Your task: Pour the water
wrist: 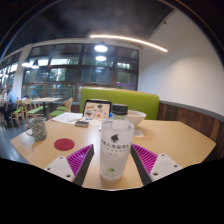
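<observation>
A clear plastic water bottle (116,143) with a dark cap and a white label stands upright between my fingers. My gripper (113,162) is shut on the bottle, both magenta pads (84,156) pressing its lower sides. A glass cup (38,127) stands to the left on the wooden table (175,140). A round red coaster (64,144) lies just left of the left finger. The bottle's base is hidden behind the fingers.
A white bowl (134,118) sits behind the bottle, with a tablet-like stand (96,109) beyond it. A green bench back (125,100) lines the table's far side. Chairs and windows fill the room at left.
</observation>
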Demonstrator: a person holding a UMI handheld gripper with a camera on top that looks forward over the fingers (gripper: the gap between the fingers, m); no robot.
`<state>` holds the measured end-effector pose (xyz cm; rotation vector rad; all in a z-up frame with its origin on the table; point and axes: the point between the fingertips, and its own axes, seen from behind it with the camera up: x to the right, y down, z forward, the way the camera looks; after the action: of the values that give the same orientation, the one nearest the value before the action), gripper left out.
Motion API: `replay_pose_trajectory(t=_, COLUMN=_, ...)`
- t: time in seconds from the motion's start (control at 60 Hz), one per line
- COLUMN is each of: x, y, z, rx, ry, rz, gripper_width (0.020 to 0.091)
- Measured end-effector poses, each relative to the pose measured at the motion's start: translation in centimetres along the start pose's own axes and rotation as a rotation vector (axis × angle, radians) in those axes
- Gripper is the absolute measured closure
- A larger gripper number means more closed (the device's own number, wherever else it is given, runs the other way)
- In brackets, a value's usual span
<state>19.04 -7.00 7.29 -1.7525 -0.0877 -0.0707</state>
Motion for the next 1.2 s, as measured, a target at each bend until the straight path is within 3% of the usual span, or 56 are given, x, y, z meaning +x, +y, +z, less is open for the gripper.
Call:
replay_pose_trajectory(t=0.067, x=0.2, y=-0.2, z=1.8, rx=0.014, ry=0.050, rz=0.014, gripper_width=0.0314)
replay_pose_trajectory(t=0.117, x=0.7, y=0.1, z=2.8, rx=0.011, ry=0.094, rz=0.037, gripper_width=0.0514)
replay_pose_trajectory(t=0.267, x=0.9, y=-0.4, z=3.3, rx=0.099, ry=0.172, rz=0.083, gripper_width=0.0572)
replay_pose_trajectory(t=0.4, x=0.9, y=-0.4, z=3.2, rx=0.098, ry=0.200, rz=0.101, gripper_width=0.0661)
replay_pose_trajectory(t=0.517, x=-0.1, y=-0.9, z=3.4, rx=0.053, ry=0.202, rz=0.038, gripper_width=0.0663)
replay_pose_trajectory(t=0.633, x=-2.8, y=-5.2, z=3.4, rx=0.055, ry=0.187, rz=-0.197, gripper_width=0.0663)
replay_pose_trajectory(t=0.783, x=-9.3, y=-12.9, z=4.2, rx=0.118, ry=0.170, rz=-0.800, gripper_width=0.0664)
replay_pose_trajectory(t=0.9, x=-15.6, y=-16.0, z=5.2, rx=0.168, ry=0.164, rz=-1.370, gripper_width=0.0663)
replay_pose_trajectory(t=1.083, x=-22.0, y=-15.6, z=7.6, rx=0.166, ry=0.171, rz=-1.960, gripper_width=0.0661)
replay_pose_trajectory(t=1.2, x=-24.6, y=-15.1, z=7.0, rx=0.204, ry=0.182, rz=-2.284, gripper_width=0.0663)
